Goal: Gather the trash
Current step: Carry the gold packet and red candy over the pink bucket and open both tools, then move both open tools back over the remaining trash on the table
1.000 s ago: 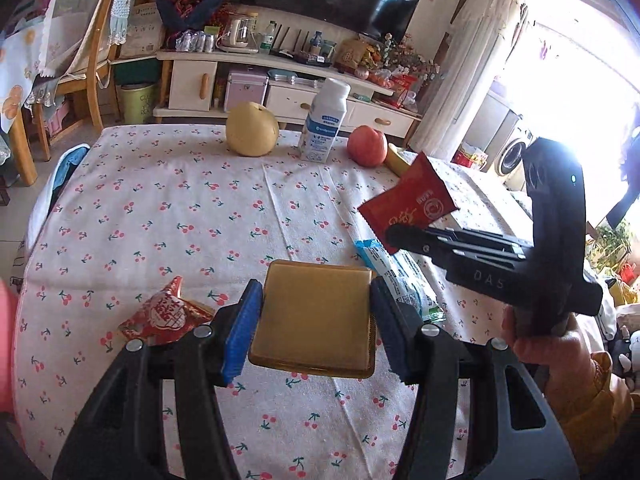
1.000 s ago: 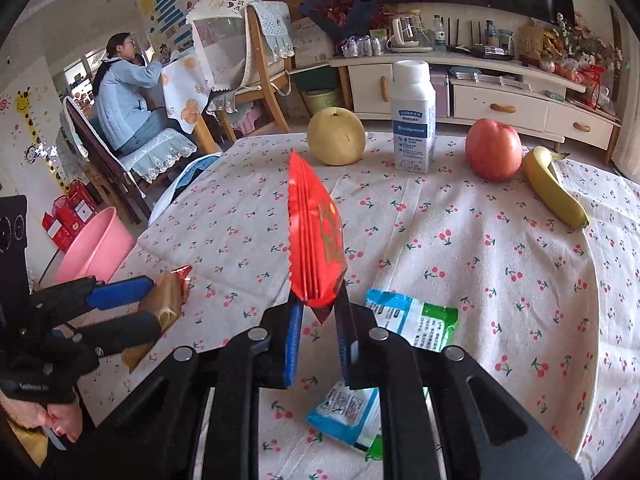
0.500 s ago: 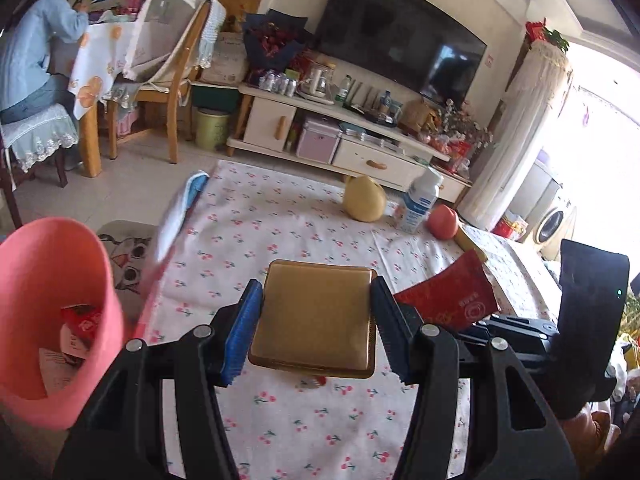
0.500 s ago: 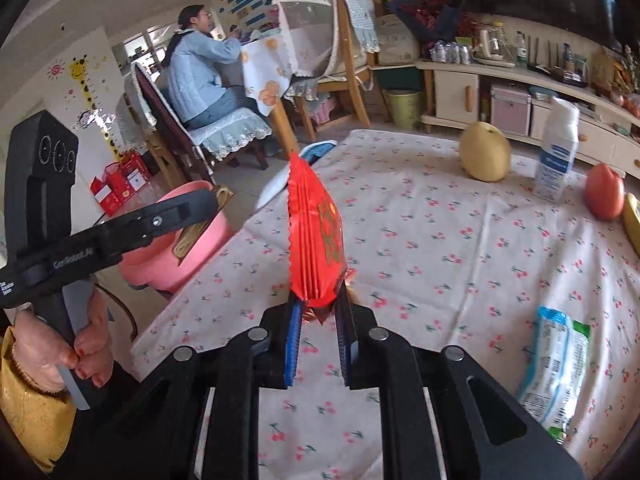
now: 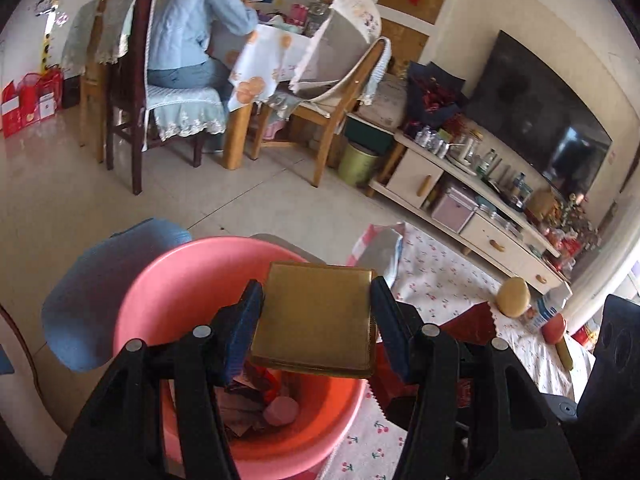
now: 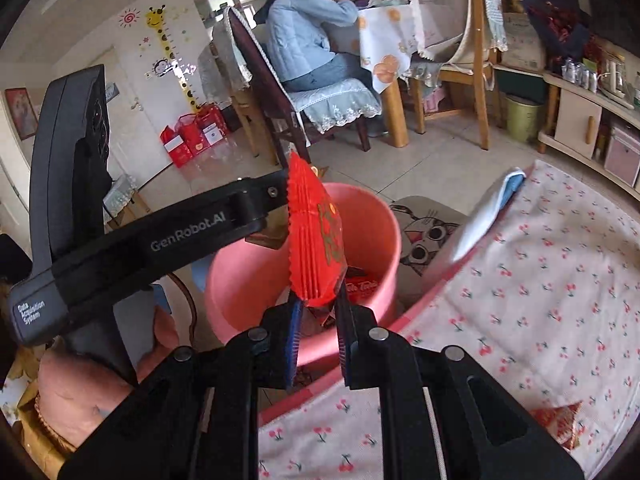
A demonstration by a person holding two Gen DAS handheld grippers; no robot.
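**Both grippers carrying trash to the pink bin, release step coming up**

The gold square packet (image 5: 316,316) is sitting flat between the fingers of the left gripper (image 5: 316,320), jaws closed on its two side edges, and it is hanging right over the open mouth of the pink plastic bin (image 5: 192,280). Wrappers and scraps (image 5: 260,404) are already lying in the bottom of that bin. The red snack wrapper (image 6: 316,236) is standing upright, pinched at its lower edge by the right gripper (image 6: 318,332), jaws narrow on it. In the right wrist view it is lining up with the bin (image 6: 256,280), but it looks nearer the table-side rim than the middle; fisheye depth is poor, so probably not fully over the opening.

Step in hand, as I judge it: carry is done for the left piece, drop is next. Next move calls for opening the left jaws so the packet falls inside, then bringing the right gripper further over the bin before opening.

The bin is standing on the floor just beside the edge of the table with the cherry-print cloth (image 6: 540,320). Another red-gold wrapper (image 6: 556,420) is lying on the cloth near the right gripper, not yet collected. A pear (image 5: 513,297), a white bottle (image 5: 546,312) and an apple (image 5: 553,329) are sitting at the far end.
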